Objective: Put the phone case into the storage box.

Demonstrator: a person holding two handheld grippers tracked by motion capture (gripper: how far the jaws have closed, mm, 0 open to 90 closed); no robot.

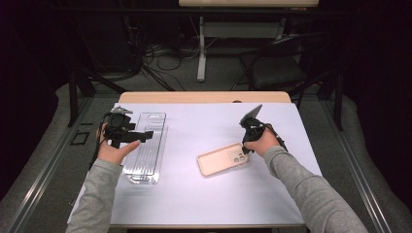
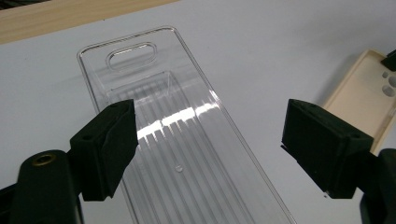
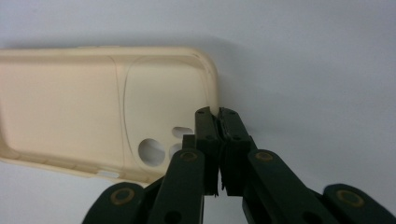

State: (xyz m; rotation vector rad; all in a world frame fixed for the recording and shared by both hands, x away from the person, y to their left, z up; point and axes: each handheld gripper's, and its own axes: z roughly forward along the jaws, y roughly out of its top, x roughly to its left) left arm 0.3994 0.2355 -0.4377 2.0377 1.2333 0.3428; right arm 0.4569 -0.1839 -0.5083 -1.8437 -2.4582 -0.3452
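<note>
High view: my left tongs [image 1: 138, 137] hang over the upper part of the clear tray [image 1: 145, 160], which lies lengthwise near the left edge of the white table cover [image 1: 204, 194]. My right tongs [image 1: 244, 146] stand at the camera-hole corner of the cream phone case [image 1: 221, 160], which lies hollow side up near the middle of the cover, well apart from the tray.

Left gripper view: the jaws of my left tongs stand wide apart with nothing between them; the tray [image 2: 187, 154] lies below them, its slotted handle end [image 2: 132, 52] toward the wooden table edge [image 2: 56, 16]. The near end of the tray is cut off by the bottom of the frame, and the phone case [image 2: 362, 98] is cut off at the right, so only its holed corner shows.

Right gripper view: my right tongs [image 3: 219, 114] are closed, pad against pad, at the rim of the phone case [image 3: 70, 107] beside its camera holes [image 3: 152, 151]. The jaws hide that stretch of rim, so I cannot tell whether the wall is pinched between them or merely lies behind. The left end of the case runs out of frame.

Open room: bare cover lies between tray and case, and along the near side of the table. The floor beyond the far edge is dark and hard to make out.
</note>
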